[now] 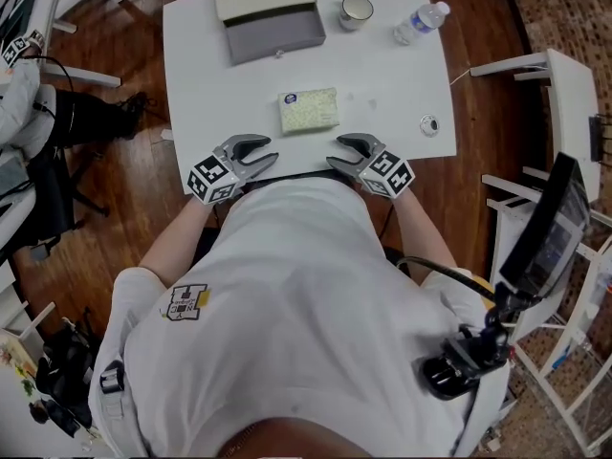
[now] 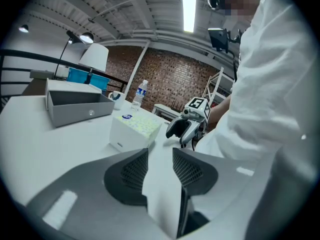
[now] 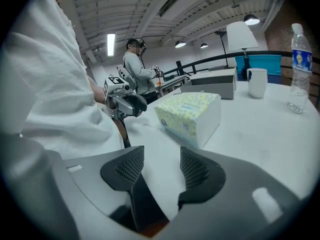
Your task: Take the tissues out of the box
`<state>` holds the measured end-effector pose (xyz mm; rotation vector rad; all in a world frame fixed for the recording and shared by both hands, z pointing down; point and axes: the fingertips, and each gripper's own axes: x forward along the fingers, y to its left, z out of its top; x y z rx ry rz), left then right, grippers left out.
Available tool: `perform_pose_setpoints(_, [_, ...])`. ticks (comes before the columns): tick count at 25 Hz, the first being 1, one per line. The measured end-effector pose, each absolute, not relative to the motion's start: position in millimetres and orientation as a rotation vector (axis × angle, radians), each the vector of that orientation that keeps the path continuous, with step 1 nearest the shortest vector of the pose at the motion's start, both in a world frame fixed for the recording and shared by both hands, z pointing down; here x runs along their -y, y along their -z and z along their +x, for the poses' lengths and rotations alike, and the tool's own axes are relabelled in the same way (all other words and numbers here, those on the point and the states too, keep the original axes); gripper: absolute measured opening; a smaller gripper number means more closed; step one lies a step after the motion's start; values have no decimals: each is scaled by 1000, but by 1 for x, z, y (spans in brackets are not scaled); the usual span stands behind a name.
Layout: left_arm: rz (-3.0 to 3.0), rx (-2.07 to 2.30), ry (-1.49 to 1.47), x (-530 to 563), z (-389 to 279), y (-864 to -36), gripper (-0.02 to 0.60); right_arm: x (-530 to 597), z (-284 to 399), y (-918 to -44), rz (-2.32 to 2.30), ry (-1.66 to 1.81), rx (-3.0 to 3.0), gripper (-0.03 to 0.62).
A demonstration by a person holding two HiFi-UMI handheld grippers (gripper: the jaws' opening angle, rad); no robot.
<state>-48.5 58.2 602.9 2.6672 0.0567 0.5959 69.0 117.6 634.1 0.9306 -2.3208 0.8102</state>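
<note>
A tissue pack (image 1: 309, 110) with a yellow-green speckled top lies flat in the middle of the white table (image 1: 382, 84). It also shows in the left gripper view (image 2: 135, 130) and in the right gripper view (image 3: 190, 116). My left gripper (image 1: 266, 151) rests at the table's near edge, left of and nearer than the pack. Its jaws (image 2: 160, 156) stand apart with nothing between them. My right gripper (image 1: 337, 151) sits opposite it at the near edge, jaws (image 3: 162, 154) likewise apart and empty. Both grippers point inward toward each other, short of the pack.
A grey open box (image 1: 271, 22) with a cream lid stands at the table's far side. A white mug (image 1: 356, 10) and a water bottle (image 1: 419, 23) are at the far right, and a small round object (image 1: 428, 123) lies near the right edge. Another person (image 3: 137, 66) stands behind.
</note>
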Motion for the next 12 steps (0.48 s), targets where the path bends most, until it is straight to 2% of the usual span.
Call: perform_pose_setpoints(12, [2666,-60,-584,-61,-45,-603,155,-112,49,-629,847,-773,2359,213])
